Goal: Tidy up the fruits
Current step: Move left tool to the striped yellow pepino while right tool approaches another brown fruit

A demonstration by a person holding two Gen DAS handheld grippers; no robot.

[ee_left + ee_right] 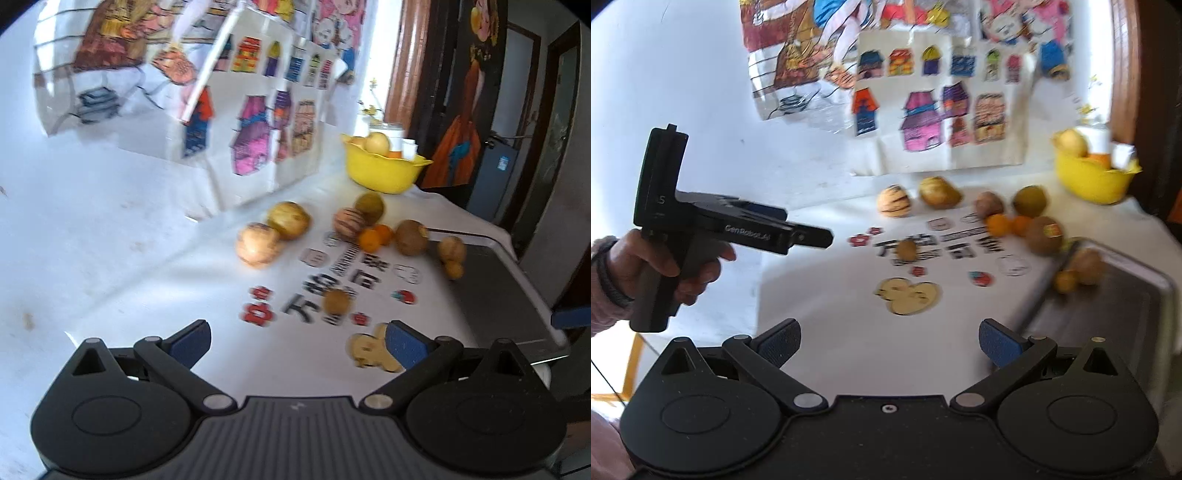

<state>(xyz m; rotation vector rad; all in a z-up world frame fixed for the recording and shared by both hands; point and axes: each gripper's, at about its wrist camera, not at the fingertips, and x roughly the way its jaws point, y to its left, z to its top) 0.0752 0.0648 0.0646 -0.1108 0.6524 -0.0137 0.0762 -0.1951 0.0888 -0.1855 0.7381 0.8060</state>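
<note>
in the left wrist view our left gripper (297,345) hangs above the white printed tablecloth (155,266) with its blue-padded jaws spread wide and nothing between them. ahead of it the loose fruit is scattered: two pale striped round melons (273,234) touching each other, a small brown kiwi (336,302) lying on the black printed lettering, a pair of small oranges (376,236) just beside a larger brown round fruit (412,237), and beyond them a yellow plastic bowl (384,168) that already holds a few fruits near the back edge. a grey metal tray (506,295) sits to the right, with two small yellowish fruits at its near corner. the picture is smeared by motion, so we cannot tell the fruit kinds for sure. in the right wrist view our right gripper (888,345) is likewise gaping and empty, and we see our left hand (665,269) wrapped round the handle of the other tool, which points toward the fruit. the same kiwi (908,249) lies nearest to that tool, well apart from the bowl (1089,177) at the far right. we judge the step in hand to be a reach for the first loose fruit, with sorting barely begun. to do it well we should slow until the view steadies, centre one fruit between the pads, close gently across its widest part so it does not roll or bruise, and lift clear of its neighbours before carrying it.
</note>
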